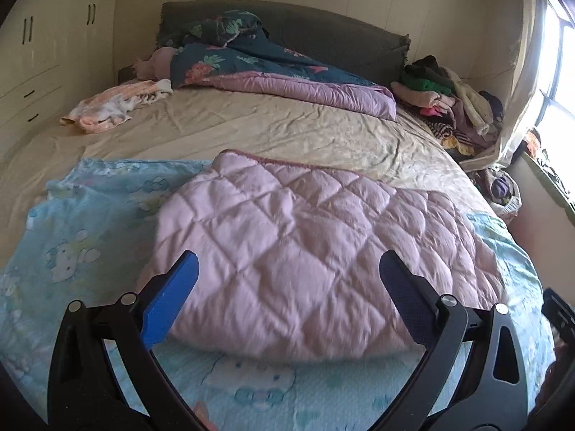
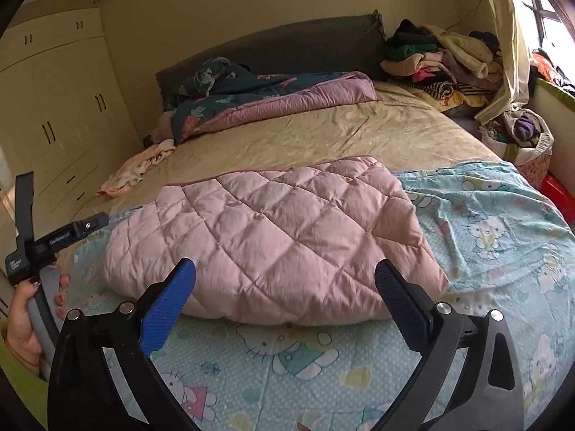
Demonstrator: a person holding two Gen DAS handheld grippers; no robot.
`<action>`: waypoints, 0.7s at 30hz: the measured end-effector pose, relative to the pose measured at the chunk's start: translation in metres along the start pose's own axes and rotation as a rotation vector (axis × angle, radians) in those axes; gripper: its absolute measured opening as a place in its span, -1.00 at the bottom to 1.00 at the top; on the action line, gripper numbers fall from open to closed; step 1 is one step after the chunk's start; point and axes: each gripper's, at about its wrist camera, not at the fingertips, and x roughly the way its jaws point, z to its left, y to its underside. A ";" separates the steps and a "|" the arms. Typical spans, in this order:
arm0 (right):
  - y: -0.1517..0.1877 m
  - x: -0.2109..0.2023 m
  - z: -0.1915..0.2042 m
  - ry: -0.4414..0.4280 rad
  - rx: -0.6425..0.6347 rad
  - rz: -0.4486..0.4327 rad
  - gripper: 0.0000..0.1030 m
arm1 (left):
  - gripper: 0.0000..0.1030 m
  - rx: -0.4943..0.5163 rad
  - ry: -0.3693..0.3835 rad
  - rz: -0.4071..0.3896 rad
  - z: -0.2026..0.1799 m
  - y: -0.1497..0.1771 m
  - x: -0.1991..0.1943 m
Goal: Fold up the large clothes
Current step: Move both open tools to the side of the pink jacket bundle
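Both tools gaping – left tool [image 1: 289,267], right tool [image 2: 285,274] – empty, pink quilted garment [image 1: 305,251] ahead, clothes pile [image 2: 442,61] beyond.

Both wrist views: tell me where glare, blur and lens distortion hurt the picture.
Left wrist view: the window is blown out white at the right edge, the pink quilted garment looks slightly soft, and the bed bows under fisheye curvature. Right wrist view: the window glares at the top right, the quilting is crisper, and the wardrobe bends; dark vignette fills the corners of both.
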 end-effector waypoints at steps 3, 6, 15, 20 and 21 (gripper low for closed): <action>0.008 -0.012 0.001 0.014 0.001 -0.015 0.92 | 0.84 -0.009 -0.004 -0.002 0.006 0.012 -0.012; 0.017 -0.017 0.000 0.027 0.014 -0.013 0.92 | 0.84 -0.008 -0.025 -0.011 0.010 0.025 -0.024; 0.048 -0.009 -0.019 0.059 0.107 0.034 0.92 | 0.84 -0.018 -0.053 0.018 0.026 0.056 -0.034; 0.062 0.004 -0.036 0.090 0.182 0.077 0.92 | 0.84 -0.036 -0.073 0.058 0.036 0.073 -0.021; 0.064 0.007 -0.040 0.096 0.198 0.087 0.92 | 0.84 -0.040 -0.075 0.066 0.037 0.075 -0.018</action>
